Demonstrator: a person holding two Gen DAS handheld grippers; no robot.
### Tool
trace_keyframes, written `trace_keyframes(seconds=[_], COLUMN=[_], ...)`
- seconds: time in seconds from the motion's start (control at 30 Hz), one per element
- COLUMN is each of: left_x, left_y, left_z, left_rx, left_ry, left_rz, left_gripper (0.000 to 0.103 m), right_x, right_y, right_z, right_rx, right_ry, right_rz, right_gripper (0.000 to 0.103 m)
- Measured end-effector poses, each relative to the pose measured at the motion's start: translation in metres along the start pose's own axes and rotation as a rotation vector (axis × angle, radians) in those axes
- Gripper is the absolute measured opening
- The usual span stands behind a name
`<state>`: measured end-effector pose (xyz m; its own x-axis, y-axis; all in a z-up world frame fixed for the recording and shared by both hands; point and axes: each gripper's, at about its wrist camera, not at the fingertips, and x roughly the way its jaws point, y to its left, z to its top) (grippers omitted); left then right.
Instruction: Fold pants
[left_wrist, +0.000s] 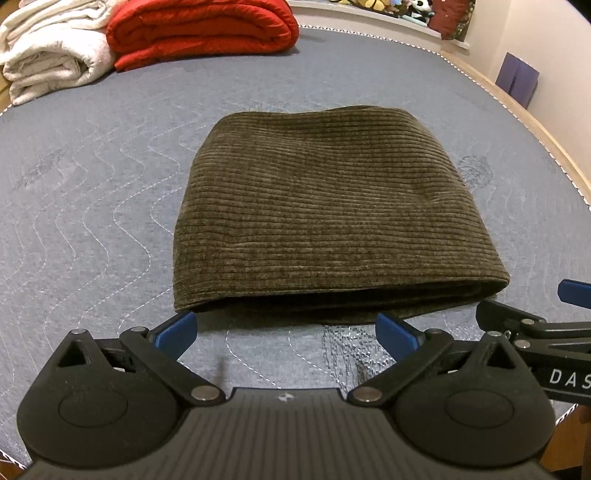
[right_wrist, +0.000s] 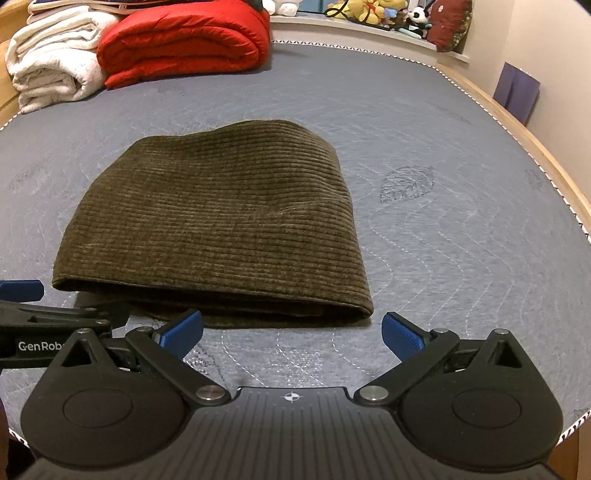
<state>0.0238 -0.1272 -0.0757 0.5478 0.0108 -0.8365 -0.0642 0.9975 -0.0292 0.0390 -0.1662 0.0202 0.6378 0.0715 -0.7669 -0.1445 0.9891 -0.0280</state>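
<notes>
Both the left hand-held gripper (left_wrist: 286, 332) and right hand-held gripper (right_wrist: 291, 332) gape wide, empty, at the near edge of the grey quilted mattress (left_wrist: 92, 192). The folded olive corduroy pants (left_wrist: 332, 210) lie mid-mattress. A rolled red quilt (left_wrist: 199, 29) and white folded blanket (left_wrist: 51, 51) occupy the far-left corner.

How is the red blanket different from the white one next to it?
The red blanket is bright and smooth with a slight sheen; the white blanket is pale and fuzzy-looking. The red blanket sits further right, towards the middle of the mattress; the white blanket sits at its left edge. The red blanket looks puffier; the white blanket looks flatter and more layered. Both are folded and lie beyond the pants.
</notes>
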Motion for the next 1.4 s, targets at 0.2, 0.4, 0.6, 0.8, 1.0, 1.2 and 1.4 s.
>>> trace_keyframes(seconds=[0.2, 0.4, 0.6, 0.8, 1.0, 1.2, 1.4], left_x=[-0.0031, -0.0050, -0.0056, -0.0056, -0.0054, -0.0047, -0.0043], left_y=[0.0013, 0.0018, 0.0032, 0.0033, 0.0028, 0.0043, 0.0051], left_z=[-0.0009, -0.0008, -0.0009, -0.0008, -0.0006, -0.0003, 0.0003], left_rx=[0.000, 0.001, 0.001, 0.002, 0.008, 0.009, 0.007], left_ry=[-0.008, -0.015, -0.018, -0.019, -0.022, -0.022, -0.018], left_rz=[-0.003, -0.001, 0.000, 0.000, 0.002, 0.003, 0.002], left_gripper=[0.103, 0.103, 0.103, 0.103, 0.103, 0.103, 0.103], right_x=[-0.0010, -0.0009, -0.0005, 0.0000, 0.0002, 0.0014, 0.0018], right_y=[-0.0019, -0.0012, -0.0008, -0.0001, 0.0000, -0.0010, -0.0013], right_z=[-0.0019, -0.0016, -0.0010, -0.0009, -0.0010, -0.0013, -0.0011], right_rx=[0.008, 0.014, 0.016, 0.019, 0.026, 0.031, 0.032], right_ry=[0.001, -0.002, -0.002, 0.000, 0.004, 0.009, 0.010], right_rz=[-0.001, -0.003, -0.002, -0.001, 0.000, 0.004, 0.004], right_gripper=[0.102, 0.102, 0.102, 0.102, 0.102, 0.102, 0.102])
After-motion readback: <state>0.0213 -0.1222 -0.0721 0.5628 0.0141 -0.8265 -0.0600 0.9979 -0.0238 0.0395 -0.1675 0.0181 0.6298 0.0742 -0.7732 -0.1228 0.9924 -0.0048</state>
